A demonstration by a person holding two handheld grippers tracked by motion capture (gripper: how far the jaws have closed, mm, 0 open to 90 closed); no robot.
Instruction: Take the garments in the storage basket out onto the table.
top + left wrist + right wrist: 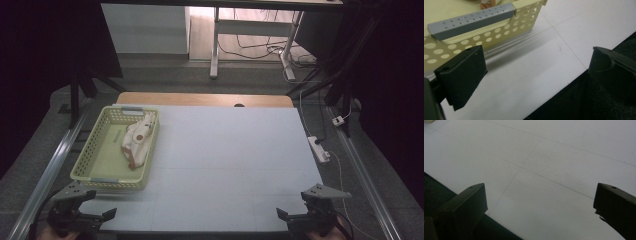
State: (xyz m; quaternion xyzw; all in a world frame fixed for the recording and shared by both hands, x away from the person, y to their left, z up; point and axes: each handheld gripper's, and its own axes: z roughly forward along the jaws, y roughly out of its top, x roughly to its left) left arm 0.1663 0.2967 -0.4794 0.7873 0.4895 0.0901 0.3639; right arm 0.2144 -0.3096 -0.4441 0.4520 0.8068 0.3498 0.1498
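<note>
My left gripper gapes wide by the yellow basket (a white toy lies inside); my right gripper hangs equally wide over the table.

basket: left side of table | packet: in basket, right side | left gripper: near-left edge | right gripper: near-right edge

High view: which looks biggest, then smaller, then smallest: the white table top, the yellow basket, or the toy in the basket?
1. White table top, by far the biggest.
2. Yellow basket.
3. Toy, smallest; it fits inside the basket.
</note>
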